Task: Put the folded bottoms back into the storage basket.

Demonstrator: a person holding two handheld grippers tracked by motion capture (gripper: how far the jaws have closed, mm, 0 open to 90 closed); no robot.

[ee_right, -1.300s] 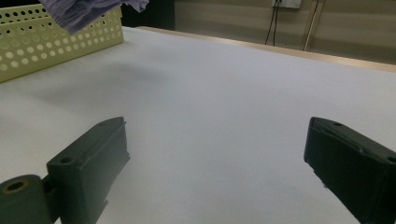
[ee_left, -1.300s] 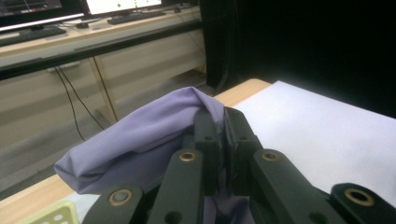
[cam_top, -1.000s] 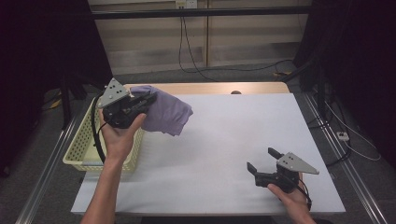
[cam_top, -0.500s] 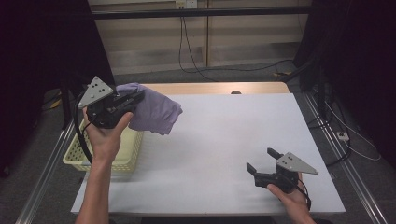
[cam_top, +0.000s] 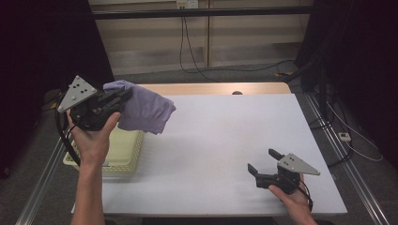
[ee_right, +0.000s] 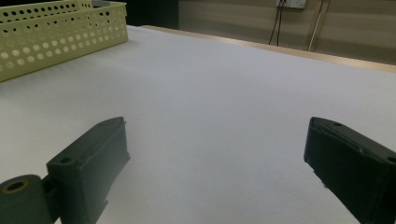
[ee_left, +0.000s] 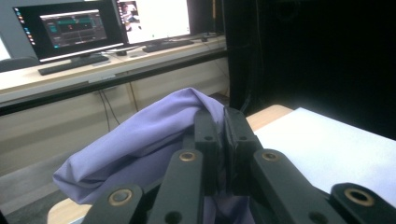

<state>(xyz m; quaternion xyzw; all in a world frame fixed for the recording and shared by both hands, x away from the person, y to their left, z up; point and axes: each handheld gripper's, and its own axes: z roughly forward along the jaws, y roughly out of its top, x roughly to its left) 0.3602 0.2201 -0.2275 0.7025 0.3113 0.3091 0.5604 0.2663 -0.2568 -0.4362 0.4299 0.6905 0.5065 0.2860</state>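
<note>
Your left gripper [cam_top: 123, 95] is up in the air above the table's [cam_top: 225, 140] left edge, jaws pinched tight on the purple cloth [cam_top: 143, 111]. In the left gripper view the two black jaws are pressed together on a fold of that cloth [ee_left: 140, 140], with fabric bunched up and spilling off to one side of them (the rest hangs loose below). From the high view the cloth droops clear of the white surface, hanging over the near-right rim of the yellow basket [cam_top: 123, 150], which sits at the table's left edge under your left hand [cam_top: 94, 138].

Your right gripper [cam_top: 263, 161] is low at the table's front right corner, held in your right hand [cam_top: 293, 199], well apart from the cloth. Its jaws are spread wide with nothing between them; in the right gripper view you see bare white surface through the gap, and the perforated wall of the basket [ee_right: 56, 37] far off at the upper left. Grey plates top both grippers.
</note>
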